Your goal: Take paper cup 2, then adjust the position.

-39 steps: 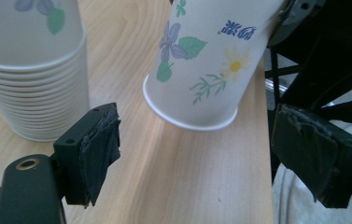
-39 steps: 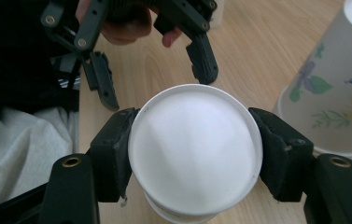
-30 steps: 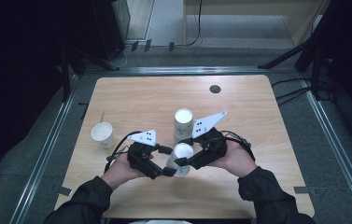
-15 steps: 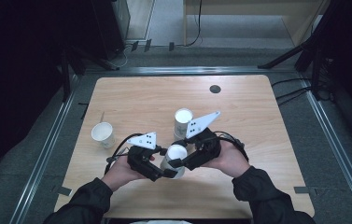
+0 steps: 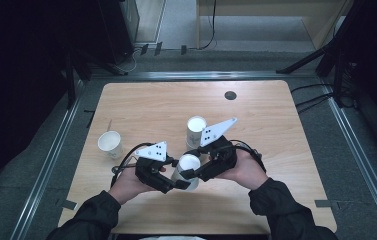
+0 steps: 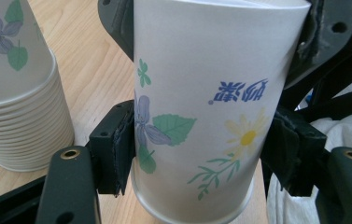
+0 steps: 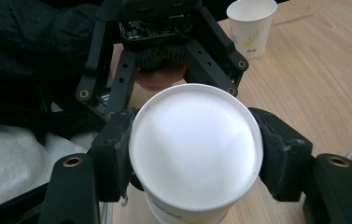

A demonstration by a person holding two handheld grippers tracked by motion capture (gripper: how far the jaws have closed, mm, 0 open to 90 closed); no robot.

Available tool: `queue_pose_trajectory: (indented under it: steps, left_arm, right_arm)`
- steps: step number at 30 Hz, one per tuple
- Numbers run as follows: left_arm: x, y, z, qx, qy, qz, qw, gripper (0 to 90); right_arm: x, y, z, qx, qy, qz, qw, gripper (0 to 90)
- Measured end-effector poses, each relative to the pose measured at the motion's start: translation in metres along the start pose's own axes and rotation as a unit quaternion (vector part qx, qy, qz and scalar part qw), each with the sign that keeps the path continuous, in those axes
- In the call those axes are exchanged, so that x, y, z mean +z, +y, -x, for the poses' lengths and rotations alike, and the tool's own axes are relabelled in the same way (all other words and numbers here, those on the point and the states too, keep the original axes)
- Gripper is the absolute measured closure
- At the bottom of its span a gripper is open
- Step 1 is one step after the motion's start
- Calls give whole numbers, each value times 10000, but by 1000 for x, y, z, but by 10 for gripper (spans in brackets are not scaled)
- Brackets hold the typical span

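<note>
You hold one white paper cup printed with flowers and green leaves, upside down above the near table edge. Left gripper, jaws just closed, clamps its wall; right gripper clamps its base end. Count: one cup stack, one single cup.

held cup between both tools | cup stack behind it | single cup far left
</note>
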State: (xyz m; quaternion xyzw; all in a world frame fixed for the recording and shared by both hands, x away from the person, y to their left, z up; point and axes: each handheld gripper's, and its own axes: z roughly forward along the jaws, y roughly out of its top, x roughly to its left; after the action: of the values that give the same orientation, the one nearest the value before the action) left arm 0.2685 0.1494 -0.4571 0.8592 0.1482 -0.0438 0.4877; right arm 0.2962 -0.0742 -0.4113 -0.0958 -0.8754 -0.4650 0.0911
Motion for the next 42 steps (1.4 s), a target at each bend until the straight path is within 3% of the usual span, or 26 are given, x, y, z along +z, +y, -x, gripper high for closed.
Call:
queue_pose_trajectory:
  steps: [5, 9, 15, 21, 24, 29, 31, 33, 36, 42]
  left_arm:
    - [-1, 0, -1, -31, -46, -45, 10000, 326]
    - [-2, 0, -2, -67, -80, -84, 9999, 324]
    - [-12, 4, -3, -66, 72, -198, 9998, 319]
    - [-22, 11, -10, -42, 217, -380, 9990, 319]
    - [-24, 14, -15, -74, 287, -549, 9981, 319]
    - [-20, 18, -24, -41, 309, -1038, 9941, 319]
    - [-17, 20, -26, 27, 347, -1194, 9922, 319]
    - [-15, 22, -28, 78, 310, -1312, 9908, 319]
    - [-11, 24, -30, 139, 262, -1402, 9897, 319]
    - [-5, 23, -30, 249, 216, -1738, 9842, 318]
  right_arm:
    - [1, -1, 0, -104, 33, -22, 9999, 324]
    - [-1, -1, 0, -225, -133, 66, 9996, 275]
    - [-14, -7, 1, -314, -270, 254, 9988, 284]
    - [-20, -25, 2, -275, -604, 67, 9978, 254]
    - [-19, -38, 1, -95, -606, -2, 9981, 236]
    - [-19, -51, -3, 9, -751, -35, 9972, 241]
    - [-18, -55, -1, 82, -627, 0, 9980, 233]
    - [-16, -58, 0, 171, -609, -25, 9980, 232]
    - [-11, -64, 2, 102, -727, -173, 9972, 235]
    - [-5, -66, 6, 115, -735, -210, 9970, 235]
